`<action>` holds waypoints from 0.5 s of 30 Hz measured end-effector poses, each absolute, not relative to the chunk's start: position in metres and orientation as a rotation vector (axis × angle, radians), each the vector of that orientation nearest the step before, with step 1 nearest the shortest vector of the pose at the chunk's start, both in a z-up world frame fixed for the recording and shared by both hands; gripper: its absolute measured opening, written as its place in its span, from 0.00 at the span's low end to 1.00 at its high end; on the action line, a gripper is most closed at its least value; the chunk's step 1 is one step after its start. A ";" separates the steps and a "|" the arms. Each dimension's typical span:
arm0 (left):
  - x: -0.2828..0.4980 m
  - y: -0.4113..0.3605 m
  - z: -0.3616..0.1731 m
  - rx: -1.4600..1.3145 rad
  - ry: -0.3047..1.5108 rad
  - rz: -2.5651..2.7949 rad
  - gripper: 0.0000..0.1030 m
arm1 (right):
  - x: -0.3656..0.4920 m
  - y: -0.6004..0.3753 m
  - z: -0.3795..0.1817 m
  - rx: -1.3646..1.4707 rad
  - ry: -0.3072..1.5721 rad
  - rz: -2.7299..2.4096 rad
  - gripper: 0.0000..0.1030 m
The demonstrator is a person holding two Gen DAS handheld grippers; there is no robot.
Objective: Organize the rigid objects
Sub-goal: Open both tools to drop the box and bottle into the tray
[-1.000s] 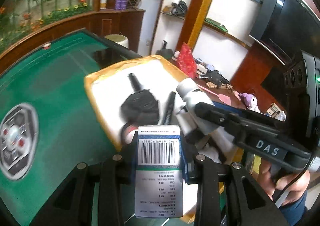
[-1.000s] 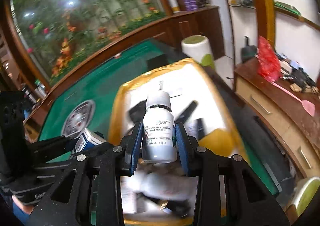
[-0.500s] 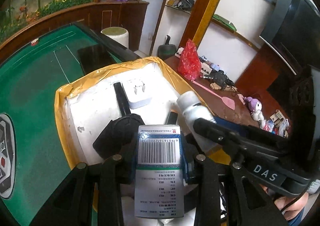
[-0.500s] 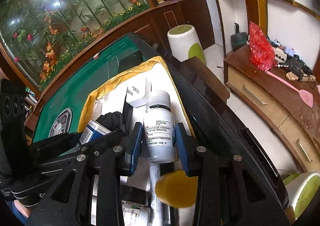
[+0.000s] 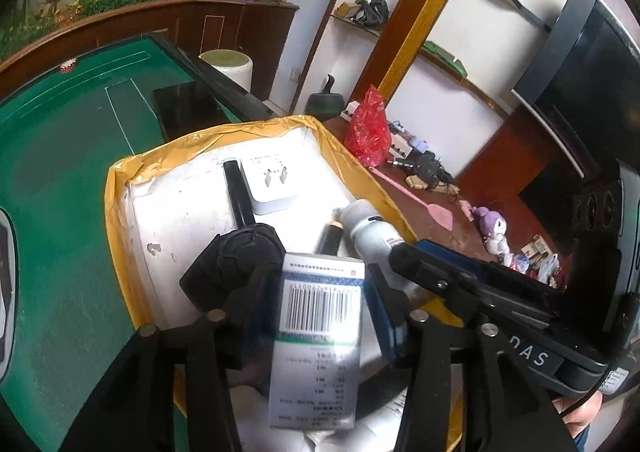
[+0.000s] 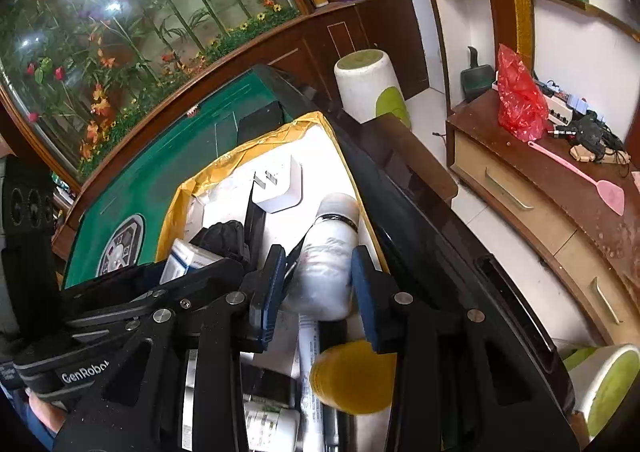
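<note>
A white medicine box (image 5: 316, 336) with a blue band and a barcode on its upper face stands clamped in the left gripper (image 5: 320, 300), whose jaws are narrowed tight against its two sides. It hangs over the near end of a yellow-lined box (image 5: 120, 228) with a white floor. The white bottle (image 6: 330, 252), round-shouldered with a white cap and a dark ring at the neck, lies tilted and blurred between the right gripper (image 6: 318, 284) jaws; the blue pads (image 6: 364, 288) stand slightly wider than the bottle, and whether they touch it cannot be told.

In the box lie a white plug adapter (image 5: 269, 188), a black handled tool (image 5: 240, 236), other small bottles (image 6: 272, 424) and a yellow cap (image 6: 352, 376). The box sits on a green felt counter (image 5: 60, 156) with a dark wooden rim. Beyond are a flower mural (image 6: 120, 20), a white stool (image 6: 368, 84), wall shelves, and a wooden sideboard (image 6: 560, 188) carrying a red bag (image 6: 520, 100) and a pink fly swatter (image 6: 588, 176).
</note>
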State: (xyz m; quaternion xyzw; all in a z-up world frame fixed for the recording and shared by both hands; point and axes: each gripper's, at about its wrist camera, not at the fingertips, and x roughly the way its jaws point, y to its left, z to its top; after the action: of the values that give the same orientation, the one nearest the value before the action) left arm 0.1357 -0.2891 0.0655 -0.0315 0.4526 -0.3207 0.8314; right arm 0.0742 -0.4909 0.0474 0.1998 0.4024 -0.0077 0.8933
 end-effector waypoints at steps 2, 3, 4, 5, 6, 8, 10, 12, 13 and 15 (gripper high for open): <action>0.133 -0.286 0.070 -0.077 0.946 -0.682 0.52 | 0.067 -0.489 0.054 0.403 0.815 -0.019 0.33; 0.131 -0.284 0.073 -0.078 0.939 -0.683 0.54 | 0.063 -0.487 0.057 0.399 0.807 -0.019 0.33; 0.129 -0.282 0.075 -0.078 0.933 -0.684 0.55 | 0.057 -0.485 0.061 0.395 0.795 -0.022 0.33; 0.126 -0.280 0.078 -0.078 0.924 -0.684 0.55 | 0.053 -0.483 0.064 0.392 0.786 -0.025 0.33; 0.121 -0.277 0.081 -0.080 0.914 -0.683 0.55 | 0.049 -0.481 0.067 0.388 0.779 -0.027 0.33; 0.113 -0.269 0.084 -0.086 0.900 -0.686 0.58 | 0.035 -0.474 0.074 0.378 0.756 -0.037 0.33; 0.102 -0.259 0.085 -0.080 0.881 -0.677 0.61 | 0.025 -0.468 0.078 0.373 0.742 -0.048 0.35; 0.086 -0.248 0.084 -0.061 0.855 -0.658 0.62 | 0.008 -0.457 0.082 0.361 0.722 -0.058 0.35; 0.080 -0.243 0.083 -0.050 0.846 -0.646 0.63 | 0.000 -0.452 0.082 0.354 0.707 -0.060 0.35; 0.060 -0.227 0.081 -0.020 0.817 -0.617 0.63 | -0.015 -0.443 0.083 0.338 0.687 -0.091 0.35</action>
State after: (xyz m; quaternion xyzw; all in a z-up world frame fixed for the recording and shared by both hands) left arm 0.0598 -0.2274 0.0811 -0.0097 0.3907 -0.2951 0.8719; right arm -0.0148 -0.4428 0.0826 0.1647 0.3349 -0.0445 0.9267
